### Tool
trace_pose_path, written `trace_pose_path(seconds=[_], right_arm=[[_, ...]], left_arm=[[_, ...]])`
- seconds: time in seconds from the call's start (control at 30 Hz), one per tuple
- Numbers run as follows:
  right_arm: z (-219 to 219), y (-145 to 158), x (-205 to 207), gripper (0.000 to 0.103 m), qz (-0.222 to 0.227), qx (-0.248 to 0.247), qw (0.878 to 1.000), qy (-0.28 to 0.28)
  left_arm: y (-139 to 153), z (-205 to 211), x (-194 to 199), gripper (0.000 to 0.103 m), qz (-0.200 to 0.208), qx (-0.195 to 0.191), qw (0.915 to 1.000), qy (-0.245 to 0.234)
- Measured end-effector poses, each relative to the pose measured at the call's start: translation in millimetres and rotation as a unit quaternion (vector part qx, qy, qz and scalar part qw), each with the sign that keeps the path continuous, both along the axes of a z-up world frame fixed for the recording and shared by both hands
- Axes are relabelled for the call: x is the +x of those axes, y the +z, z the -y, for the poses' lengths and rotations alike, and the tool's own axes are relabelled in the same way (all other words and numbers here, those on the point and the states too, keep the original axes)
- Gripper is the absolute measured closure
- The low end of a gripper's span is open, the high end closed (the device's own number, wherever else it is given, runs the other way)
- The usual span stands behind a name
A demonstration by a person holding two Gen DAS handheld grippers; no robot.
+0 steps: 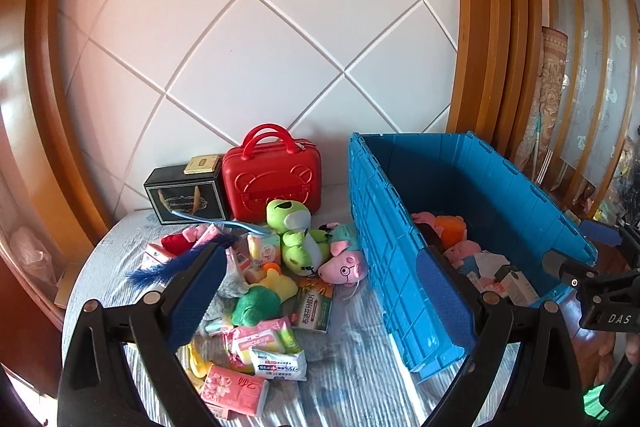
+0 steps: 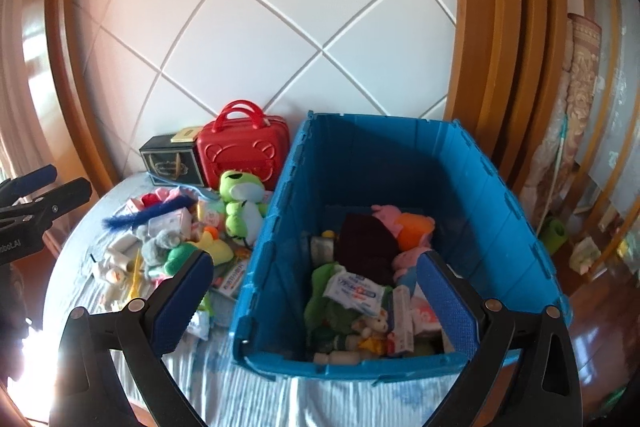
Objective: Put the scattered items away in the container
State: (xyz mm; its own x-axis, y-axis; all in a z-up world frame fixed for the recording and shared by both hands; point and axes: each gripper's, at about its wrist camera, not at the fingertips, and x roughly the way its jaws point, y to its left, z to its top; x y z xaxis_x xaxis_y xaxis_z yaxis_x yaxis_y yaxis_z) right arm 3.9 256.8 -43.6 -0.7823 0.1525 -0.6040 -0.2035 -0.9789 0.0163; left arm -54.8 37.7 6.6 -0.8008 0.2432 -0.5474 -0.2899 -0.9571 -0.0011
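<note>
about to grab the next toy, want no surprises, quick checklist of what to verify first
1. Left tongs open and empty: ok.
2. Right tongs open and empty: ok.
3. Bin open with room on top: ok.
4. Toys left outside the bin, such as the frog and pig: ok, plenty to pick.
5. Pig free to lift: cannot tell, it lies against the bin wall and the frog.
6. Red case and black box meant to go in: cannot tell.
</note>
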Motion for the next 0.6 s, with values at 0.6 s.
trace_pose_path(seconds=[0.6], right_arm=[[92, 24, 67, 0.000, -0.005, 0.011, 1.000, -0.009]], left_arm=[[12, 93, 82, 0.006, -0.008, -0.004, 0.9994, 0.034]])
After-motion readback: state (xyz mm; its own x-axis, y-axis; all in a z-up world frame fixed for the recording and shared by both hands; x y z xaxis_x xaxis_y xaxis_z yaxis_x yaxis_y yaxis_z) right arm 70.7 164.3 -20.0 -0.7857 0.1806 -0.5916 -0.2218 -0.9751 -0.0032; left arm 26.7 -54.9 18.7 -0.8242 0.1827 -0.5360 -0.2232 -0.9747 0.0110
